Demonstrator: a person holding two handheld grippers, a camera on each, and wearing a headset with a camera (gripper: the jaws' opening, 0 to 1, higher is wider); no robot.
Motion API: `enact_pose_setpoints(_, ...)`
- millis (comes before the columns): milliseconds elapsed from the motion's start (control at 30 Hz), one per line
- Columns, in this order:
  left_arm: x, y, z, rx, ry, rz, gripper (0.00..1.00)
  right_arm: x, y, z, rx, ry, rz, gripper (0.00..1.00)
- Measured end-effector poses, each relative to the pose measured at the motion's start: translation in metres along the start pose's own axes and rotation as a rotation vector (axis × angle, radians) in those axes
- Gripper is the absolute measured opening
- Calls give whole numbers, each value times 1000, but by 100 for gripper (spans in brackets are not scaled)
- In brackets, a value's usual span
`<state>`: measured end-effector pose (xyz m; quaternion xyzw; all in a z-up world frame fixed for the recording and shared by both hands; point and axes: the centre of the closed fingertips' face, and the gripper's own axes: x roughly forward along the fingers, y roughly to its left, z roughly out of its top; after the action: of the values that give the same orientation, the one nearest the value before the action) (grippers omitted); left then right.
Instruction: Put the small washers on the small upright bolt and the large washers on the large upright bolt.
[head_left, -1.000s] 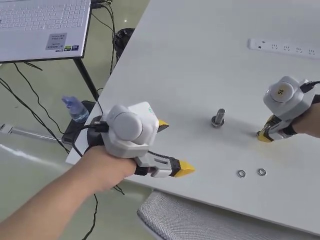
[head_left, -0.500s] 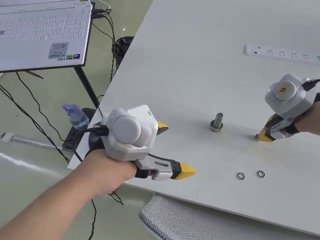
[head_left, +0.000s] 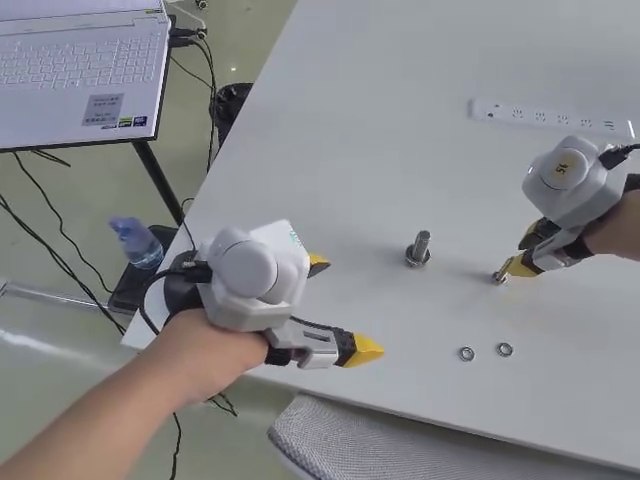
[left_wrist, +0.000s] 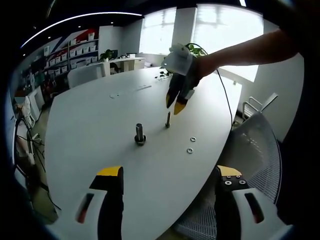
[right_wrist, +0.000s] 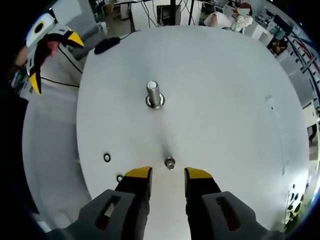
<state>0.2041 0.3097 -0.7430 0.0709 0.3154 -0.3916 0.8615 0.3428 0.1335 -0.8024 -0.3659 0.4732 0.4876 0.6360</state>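
Observation:
A large upright bolt (head_left: 418, 250) stands mid-table, and a thin small bolt (head_left: 500, 277) stands to its right. My right gripper (head_left: 515, 266) hovers just behind the small bolt, open, with the bolt (right_wrist: 170, 162) just ahead of its tips and nothing between the jaws. Two small washers (head_left: 466, 353) (head_left: 504, 349) lie flat nearer the front edge. My left gripper (head_left: 340, 305) hangs wide open over the table's front-left edge, holding nothing. From the left gripper (left_wrist: 169, 172), both bolts (left_wrist: 139, 134) (left_wrist: 168, 120) and the washers (left_wrist: 191, 144) lie ahead.
A white power strip (head_left: 550, 115) lies at the back right of the white table (head_left: 380, 120). Off the table's left side are a laptop (head_left: 80, 60) on a stand, cables and a bottle (head_left: 130, 240) on the floor. A grey chair (head_left: 330, 440) sits at the front edge.
My right gripper has drawn back and up from the small bolt, which now stands free in front of its tips. The left gripper has barely moved.

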Motion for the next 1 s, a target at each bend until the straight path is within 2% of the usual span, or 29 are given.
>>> enact_pose_setpoints(300,1,0,-3,5,4,4,76,-10,9,-4,-1,6,1,28)
enact_pose_setpoints(767,3,-9,0,9,-7,10,81,-11,43,-15,-14,8,27,28)
enact_pose_setpoints(1000,3,-8,2,12,-5,15,82,-11,59,-22,-17,3,38,29)
